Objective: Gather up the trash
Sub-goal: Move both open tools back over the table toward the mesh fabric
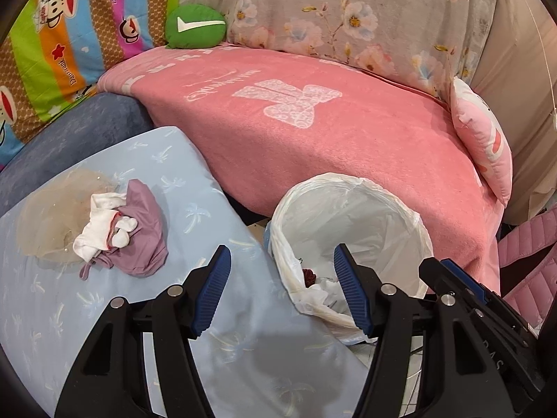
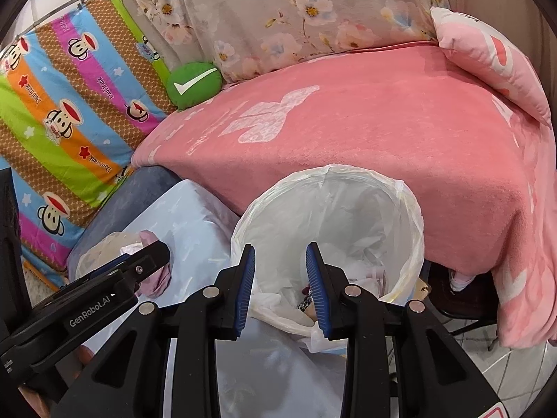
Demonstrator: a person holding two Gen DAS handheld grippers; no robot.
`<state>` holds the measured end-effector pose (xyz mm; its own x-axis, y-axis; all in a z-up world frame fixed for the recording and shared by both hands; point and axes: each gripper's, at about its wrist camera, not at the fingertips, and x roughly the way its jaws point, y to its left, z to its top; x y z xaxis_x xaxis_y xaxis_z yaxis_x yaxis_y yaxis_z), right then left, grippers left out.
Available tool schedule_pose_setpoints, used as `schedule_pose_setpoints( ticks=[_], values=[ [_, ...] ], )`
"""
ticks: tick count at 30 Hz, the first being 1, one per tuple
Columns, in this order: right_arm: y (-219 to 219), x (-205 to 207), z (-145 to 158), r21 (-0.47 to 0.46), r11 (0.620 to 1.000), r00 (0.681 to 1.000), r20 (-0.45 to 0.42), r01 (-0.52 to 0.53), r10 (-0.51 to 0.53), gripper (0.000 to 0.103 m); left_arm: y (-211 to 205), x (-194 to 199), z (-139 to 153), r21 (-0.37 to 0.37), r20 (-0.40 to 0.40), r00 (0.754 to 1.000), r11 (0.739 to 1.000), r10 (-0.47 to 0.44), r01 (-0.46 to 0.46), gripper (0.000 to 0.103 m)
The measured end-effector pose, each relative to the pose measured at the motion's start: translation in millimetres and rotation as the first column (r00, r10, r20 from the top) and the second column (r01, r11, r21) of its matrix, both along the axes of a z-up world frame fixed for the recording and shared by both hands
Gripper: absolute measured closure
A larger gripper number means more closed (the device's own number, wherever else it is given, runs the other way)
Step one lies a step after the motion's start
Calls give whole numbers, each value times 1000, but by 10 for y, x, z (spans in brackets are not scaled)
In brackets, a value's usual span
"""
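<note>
Fingers of your left gripper [image 1: 282, 289] and right gripper [image 2: 280, 287] are standing apart, gripping nothing. You are nearing the cloth pile [image 1: 122, 230]; approach low, pinching the white rag [image 1: 102, 224] before lifting toward the lined bin [image 2: 327, 230]

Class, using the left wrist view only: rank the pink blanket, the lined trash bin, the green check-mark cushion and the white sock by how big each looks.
1. pink blanket
2. trash bin, though it sits nearer the camera
3. and 4. green cushion and white sock: too alike to rank, and the cushion is farther away.

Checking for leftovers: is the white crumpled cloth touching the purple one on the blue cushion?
Touching. The left wrist view shows the white cloth lying on the purple cloth, overlapping it with no gap.
</note>
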<state>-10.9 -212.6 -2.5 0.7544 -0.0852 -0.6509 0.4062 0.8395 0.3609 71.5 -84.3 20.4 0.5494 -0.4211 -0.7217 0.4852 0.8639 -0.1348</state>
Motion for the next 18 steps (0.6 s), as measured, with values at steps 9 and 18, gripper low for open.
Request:
schedule_pose_setpoints(
  ticks=[9,18],
  values=[
    [209,108,22,-23,999,999,-13,-41,41,72,237,56,-52,-18,-19,999,999,39,-39,44],
    [460,246,2,-42,995,996,-35,-88,87,72,527,148,-137,-33,-47,995,995,90,-92,44]
  ],
)
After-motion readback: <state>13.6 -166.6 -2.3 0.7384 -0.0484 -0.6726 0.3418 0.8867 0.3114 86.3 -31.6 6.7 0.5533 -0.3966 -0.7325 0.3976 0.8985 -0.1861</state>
